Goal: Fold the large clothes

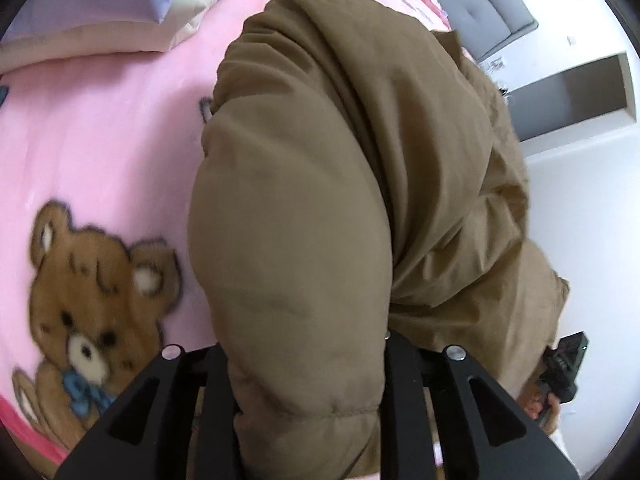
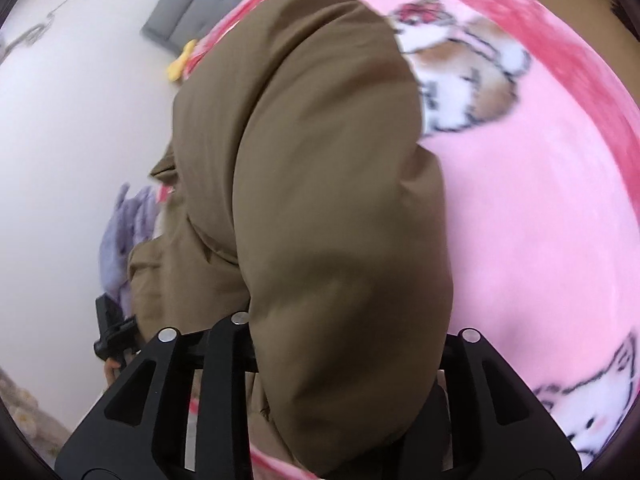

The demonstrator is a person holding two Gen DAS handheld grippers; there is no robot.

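A large brown padded jacket (image 1: 320, 160) lies bunched on a pink teddy-bear blanket (image 1: 100, 140). In the left wrist view a thick fold of it fills the gap of my left gripper (image 1: 308, 360), and both black fingers press on its sides. My right gripper (image 2: 336, 344) holds another puffy fold of the jacket (image 2: 320, 160) the same way, with its right finger partly hidden by cloth. Each view catches the other gripper beyond the jacket: the right one (image 1: 564, 364) in a hand, the left one (image 2: 108, 332) by the edge.
The pink blanket (image 2: 540, 220) spreads over a bed. A lilac pillow (image 1: 120, 0) lies at its head, by a grey headboard (image 1: 480, 0). A purple plush toy (image 2: 120, 236) and a yellow item (image 2: 182, 60) lie near the bed's edge, beside a white wall (image 2: 60, 140).
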